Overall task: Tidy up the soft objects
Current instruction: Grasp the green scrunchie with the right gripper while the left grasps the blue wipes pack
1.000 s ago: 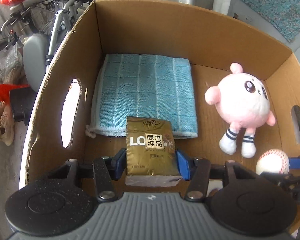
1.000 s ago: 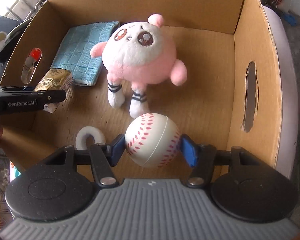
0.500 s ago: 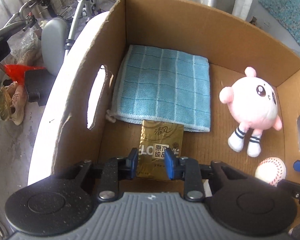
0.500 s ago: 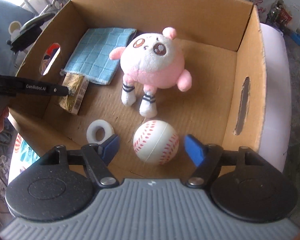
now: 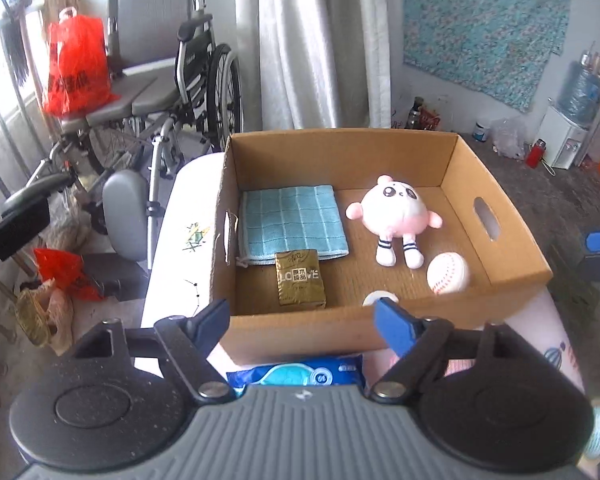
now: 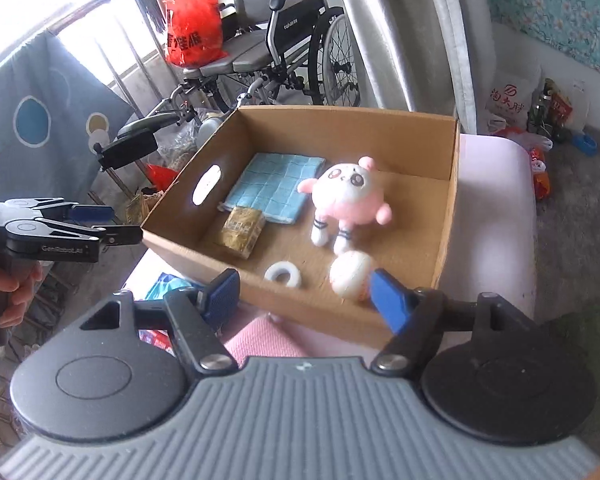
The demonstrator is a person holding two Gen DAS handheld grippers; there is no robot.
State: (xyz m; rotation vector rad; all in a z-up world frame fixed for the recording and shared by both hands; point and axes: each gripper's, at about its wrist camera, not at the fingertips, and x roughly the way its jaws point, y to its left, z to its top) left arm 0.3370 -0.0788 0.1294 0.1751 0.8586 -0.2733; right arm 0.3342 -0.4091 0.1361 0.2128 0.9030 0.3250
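With both my left gripper (image 5: 302, 320) and right gripper (image 6: 304, 290) jaws opening on nothing, the towel (image 5: 292, 224), tissue pack (image 5: 300, 283), plush (image 5: 396, 214) and ball (image 5: 448, 273) lie mid-frame in the cardboard box (image 5: 340, 144), while the blue wipes pack (image 5: 300, 374) at bottom centre remains outside.

My left gripper (image 5: 302, 320) and my right gripper (image 6: 304, 294) both tilt downward, blue-padded jaws opening with nothing between them; my left hand (image 6: 18, 292) wraps the left gripper's handle.
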